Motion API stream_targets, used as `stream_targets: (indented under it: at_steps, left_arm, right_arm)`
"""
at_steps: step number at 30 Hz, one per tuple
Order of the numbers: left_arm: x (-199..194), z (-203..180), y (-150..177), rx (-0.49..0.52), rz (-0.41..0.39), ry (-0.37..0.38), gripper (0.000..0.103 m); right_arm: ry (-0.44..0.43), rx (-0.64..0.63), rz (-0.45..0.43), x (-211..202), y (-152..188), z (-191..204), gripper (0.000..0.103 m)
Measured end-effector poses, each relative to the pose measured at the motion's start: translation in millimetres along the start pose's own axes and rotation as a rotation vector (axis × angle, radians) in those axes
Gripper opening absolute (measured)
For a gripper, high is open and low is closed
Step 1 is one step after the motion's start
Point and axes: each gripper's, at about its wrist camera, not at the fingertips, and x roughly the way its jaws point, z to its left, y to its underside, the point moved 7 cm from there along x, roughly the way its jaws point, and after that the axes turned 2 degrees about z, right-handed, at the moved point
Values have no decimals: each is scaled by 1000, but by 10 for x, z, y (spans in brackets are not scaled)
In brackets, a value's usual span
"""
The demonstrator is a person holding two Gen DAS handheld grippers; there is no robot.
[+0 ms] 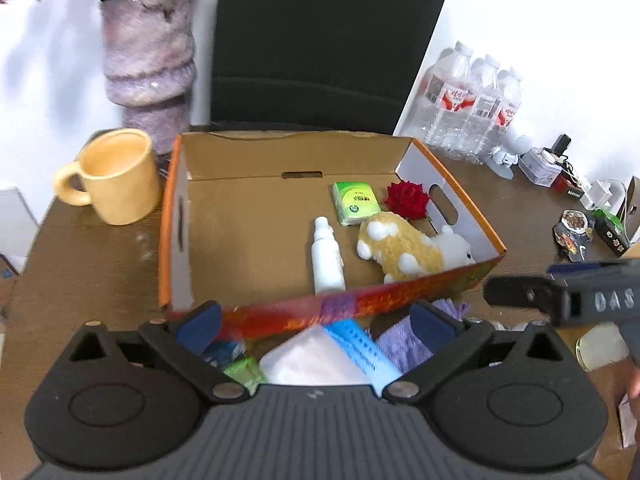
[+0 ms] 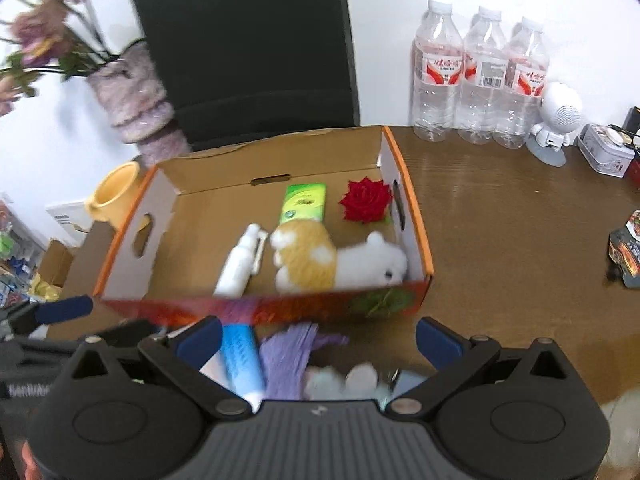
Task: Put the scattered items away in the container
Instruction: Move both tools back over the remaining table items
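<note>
Both jaws stand wide apart with nothing held: the left gripper (image 1: 316, 326) and right gripper (image 2: 318, 338) hover before the orange-rimmed cardboard box (image 1: 178, 216). Inside lie a white spray bottle (image 1: 328, 260), a tan-and-white plush toy (image 1: 404, 250), a green tissue pack (image 1: 356, 202) and a red rose (image 1: 408, 199). Just outside its near wall lie a blue-and-white tube (image 2: 242, 360) and purple cloth (image 2: 286, 360) on the brown table (image 2: 500, 232).

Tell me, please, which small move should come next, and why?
Probably lower the open left gripper onto the blue-and-white tube lying before the box. Both grippers are empty, and the spray bottle, plush toy, rose and green pack are already inside.
</note>
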Motion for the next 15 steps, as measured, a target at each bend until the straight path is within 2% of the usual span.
stream_targets:
  at_steps: [3, 7, 11, 15]
  left_arm:
    - [-223, -51, 122, 37, -15, -25, 103]
    - [-524, -116, 309, 54, -38, -17, 103]
    - [-784, -161, 555, 90, -78, -56, 103]
    - [-970, -142, 925, 63, -119, -50, 103]
  right_arm:
    - [22, -45, -38, -221, 204, 111, 103]
    - [61, -111, -96, -516, 435, 245, 103]
    - [80, -145, -141, -750, 705, 335, 103]
    - [65, -141, -183, -903, 1063, 369, 103]
